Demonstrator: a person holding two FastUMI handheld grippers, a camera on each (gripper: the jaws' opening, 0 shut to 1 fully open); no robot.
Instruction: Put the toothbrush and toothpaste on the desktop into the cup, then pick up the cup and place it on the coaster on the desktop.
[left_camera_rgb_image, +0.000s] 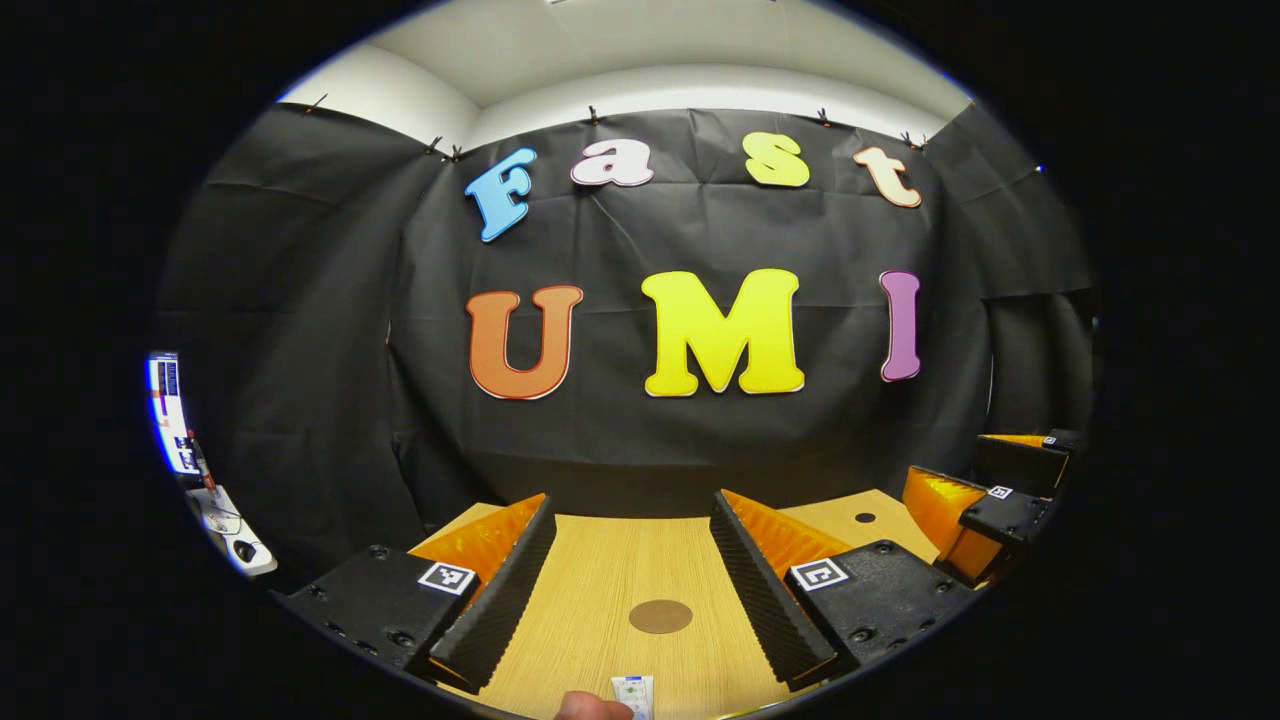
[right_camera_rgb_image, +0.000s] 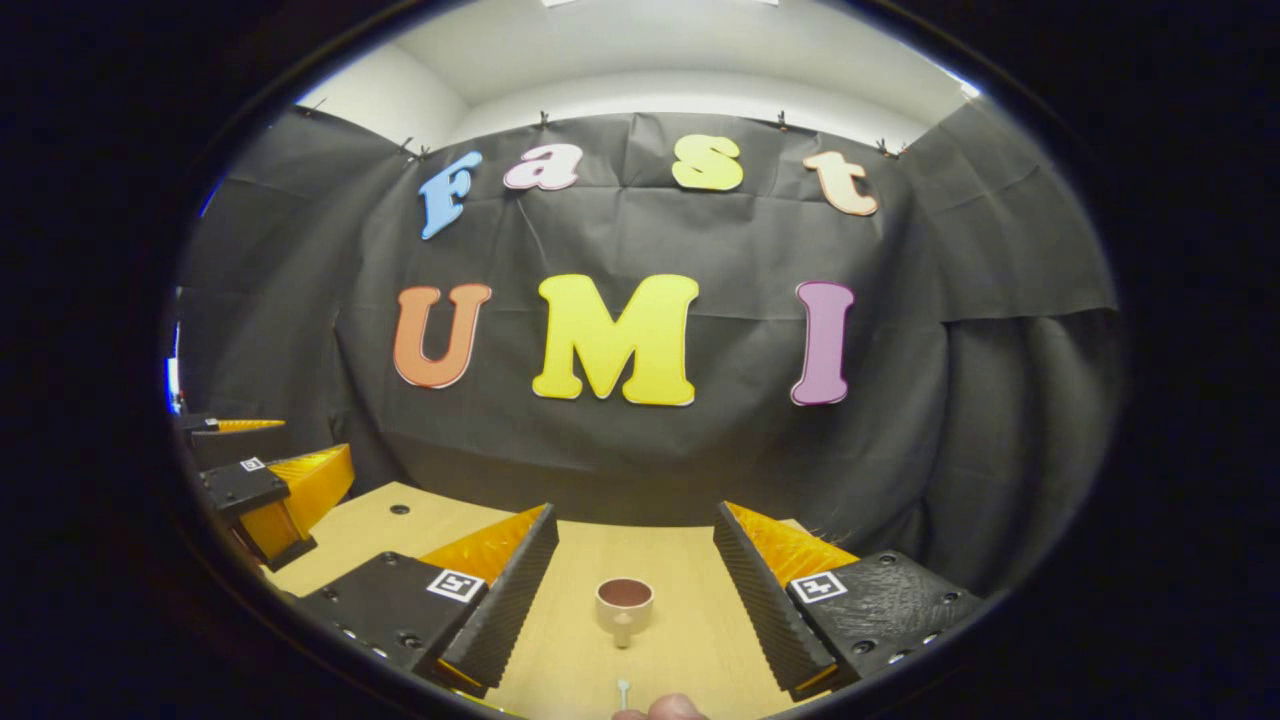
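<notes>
Here, both grippers wide apart over the desktop (left_camera_rgb_image: 600, 570).
We see the coaster (left_camera_rgb_image: 660, 616) between the left gripper (left_camera_rgb_image: 632, 590) fingers, toothpaste (left_camera_rgb_image: 633, 695) nearer the camera; the cup (right_camera_rgb_image: 624, 604) sits between the empty right gripper (right_camera_rgb_image: 630, 590) fingers, toothbrush (right_camera_rgb_image: 623, 690) tip nearer.

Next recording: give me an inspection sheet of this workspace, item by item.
Surface: light wooden desktop, with a small dark hole.
Job's things: round brown coaster flat on the desktop; white toothpaste tube near it; beige cup with dark inside, upright; thin white toothbrush end before it.
Clutter: nothing seen.
Grippers: left gripper and right gripper, jaws wide apart, holding nothing.
Cables: nothing seen.
Surroundings: black cloth wall; lit screen at the side.
</notes>
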